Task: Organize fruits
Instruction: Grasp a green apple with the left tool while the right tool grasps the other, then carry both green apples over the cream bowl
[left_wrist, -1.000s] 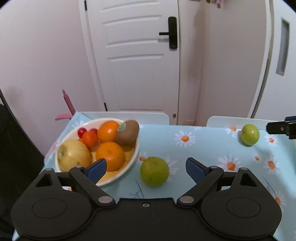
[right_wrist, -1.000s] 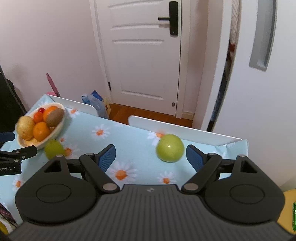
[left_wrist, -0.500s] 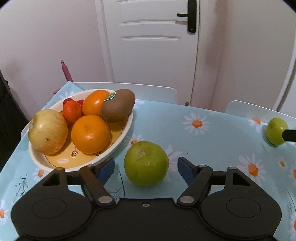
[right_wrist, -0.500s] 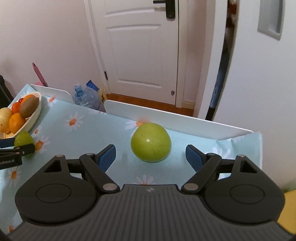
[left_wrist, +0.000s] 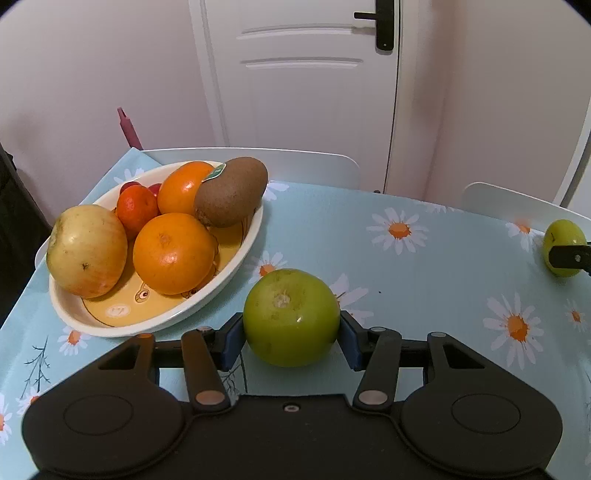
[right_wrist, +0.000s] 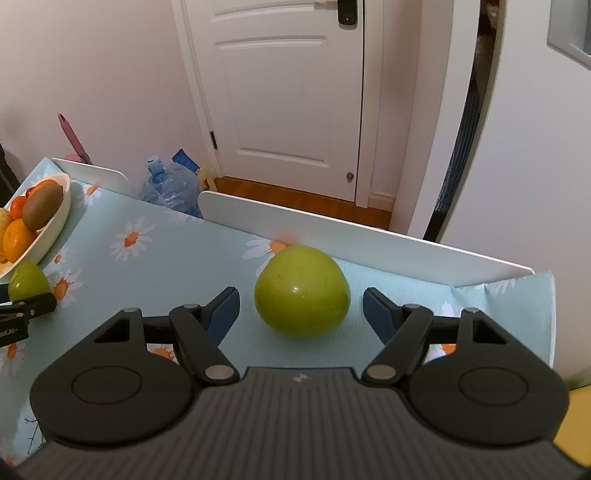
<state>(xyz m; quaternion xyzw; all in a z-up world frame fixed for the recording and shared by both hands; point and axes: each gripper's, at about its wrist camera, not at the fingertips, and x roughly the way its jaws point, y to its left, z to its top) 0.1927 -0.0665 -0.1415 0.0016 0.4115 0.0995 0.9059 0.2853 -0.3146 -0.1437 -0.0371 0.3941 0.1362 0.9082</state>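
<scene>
Left wrist: left gripper (left_wrist: 291, 339) pinches green apple (left_wrist: 291, 316) on tablecloth (left_wrist: 424, 273), both pads touching | bowl (left_wrist: 236, 266) beside it holds two oranges, one tangerine, one kiwi, one yellow apple | Right wrist: right gripper (right_wrist: 301, 312) spread, fingers flanking second green apple (right_wrist: 302, 291), not touching

The left gripper (left_wrist: 291, 341) has both blue pads pressed against a green apple (left_wrist: 291, 316) resting on the daisy tablecloth (left_wrist: 424, 266), just beside the fruit bowl (left_wrist: 236, 266) near the table's left edge.
</scene>
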